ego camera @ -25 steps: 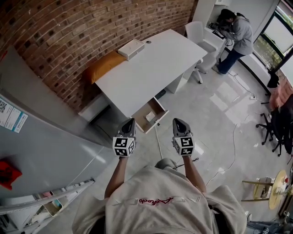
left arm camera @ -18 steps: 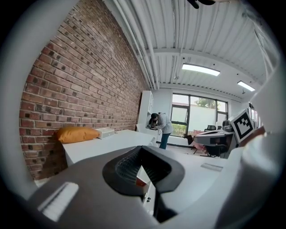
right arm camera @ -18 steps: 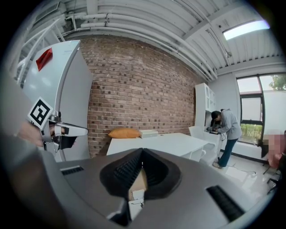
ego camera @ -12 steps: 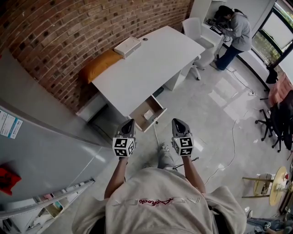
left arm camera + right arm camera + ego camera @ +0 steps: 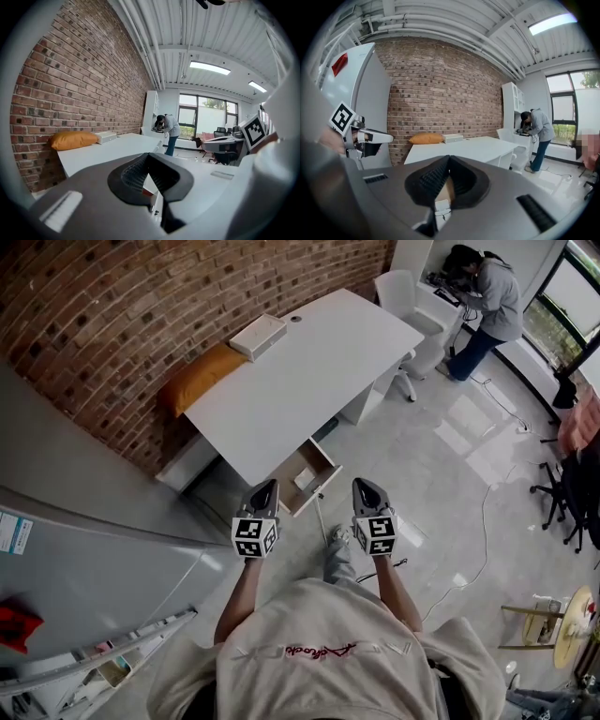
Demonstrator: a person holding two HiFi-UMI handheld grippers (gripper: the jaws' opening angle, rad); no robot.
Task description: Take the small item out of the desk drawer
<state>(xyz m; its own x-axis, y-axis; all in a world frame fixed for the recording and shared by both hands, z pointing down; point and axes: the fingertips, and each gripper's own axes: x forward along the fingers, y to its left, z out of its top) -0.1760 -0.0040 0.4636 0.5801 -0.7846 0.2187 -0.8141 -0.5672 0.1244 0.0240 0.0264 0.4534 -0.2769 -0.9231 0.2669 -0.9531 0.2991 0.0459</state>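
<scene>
The drawer (image 5: 307, 474) stands pulled out from the front edge of the white counter (image 5: 300, 367). The small item (image 5: 305, 481) lies inside it – a pale little piece on the wooden bottom, too small for me to say what it is. Nothing has been taken out yet.

The left gripper (image 5: 265, 487) and the right gripper (image 5: 366, 486) are both held in the air in front of the person's chest, near the drawer but not over it. On each one the jaws are pressed together at the tips and hold nothing; in the right gripper view the drawer only shows through the gap behind the tips.

What could go wrong from here, in my judgement:

- If a gripper goes into the drawer with its jaws together, the tips would push the item away toward a wall or a corner, where it is harder to pick up.
- The drawer is narrow, so opening the jaws only once inside may knock them against its side.
- A bump on the drawer front could slide the drawer back under the counter.
- A thin cable (image 5: 324, 521) lies on the floor just below the drawer, near the person's foot – a step forward may catch on it.
</scene>
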